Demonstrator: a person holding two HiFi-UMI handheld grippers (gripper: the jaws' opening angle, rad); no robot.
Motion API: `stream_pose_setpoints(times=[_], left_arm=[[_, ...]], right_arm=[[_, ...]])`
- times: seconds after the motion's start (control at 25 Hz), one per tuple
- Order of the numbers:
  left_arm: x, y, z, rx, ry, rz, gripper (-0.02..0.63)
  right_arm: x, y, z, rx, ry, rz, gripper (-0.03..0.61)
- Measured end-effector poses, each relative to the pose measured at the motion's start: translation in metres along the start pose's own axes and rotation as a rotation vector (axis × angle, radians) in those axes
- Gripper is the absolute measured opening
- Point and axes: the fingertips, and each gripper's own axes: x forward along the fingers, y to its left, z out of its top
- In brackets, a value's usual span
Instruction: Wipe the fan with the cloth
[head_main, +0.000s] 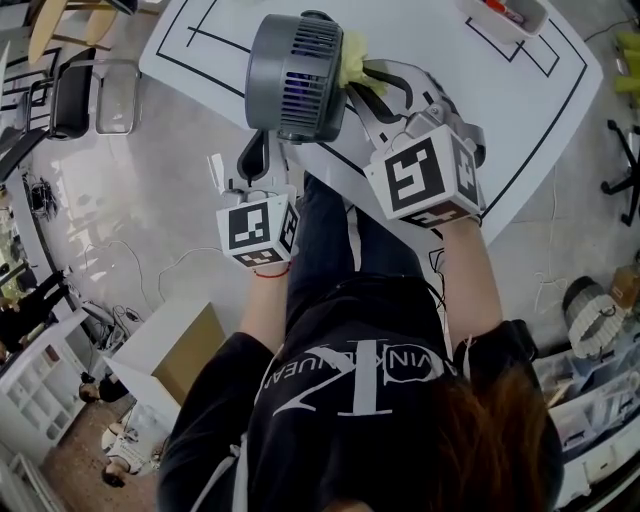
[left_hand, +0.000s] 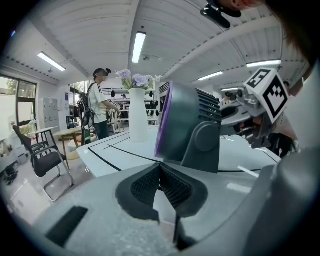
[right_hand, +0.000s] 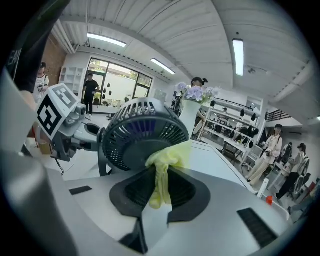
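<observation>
A grey desk fan (head_main: 297, 75) stands on the white table (head_main: 480, 100) close to its near edge. My right gripper (head_main: 366, 78) is shut on a yellow cloth (head_main: 352, 58) and holds it against the fan's right side. In the right gripper view the cloth (right_hand: 165, 162) hangs from the pinched jaws (right_hand: 159, 172) and touches the round grille (right_hand: 142, 132). My left gripper (head_main: 260, 145) is below the fan's left side. In its own view the jaws (left_hand: 160, 167) are shut with nothing between them, just in front of the fan's stand (left_hand: 200, 147).
A white vase with purple flowers (left_hand: 137, 112) stands on the table beyond the fan. A tray (head_main: 505, 15) sits at the table's far right. A chair (head_main: 75, 95) and a cardboard box (head_main: 180, 350) are on the floor at left. People stand in the background.
</observation>
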Motion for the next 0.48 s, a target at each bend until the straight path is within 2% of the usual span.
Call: stream_pose_setpoints(times=[0.28,0.48], left_arm=[[0.002,0.002,0.000,0.002,0.003,-0.003,-0.001],[0.000,0.001,-0.001,0.005,0.005,-0.008,-0.001]], right_arm=[[0.018,0.020,-0.019,-0.008,0.049,0.052,0.063],[0.018,0.028,-0.021,-0.029,0.073,0.053,0.063]])
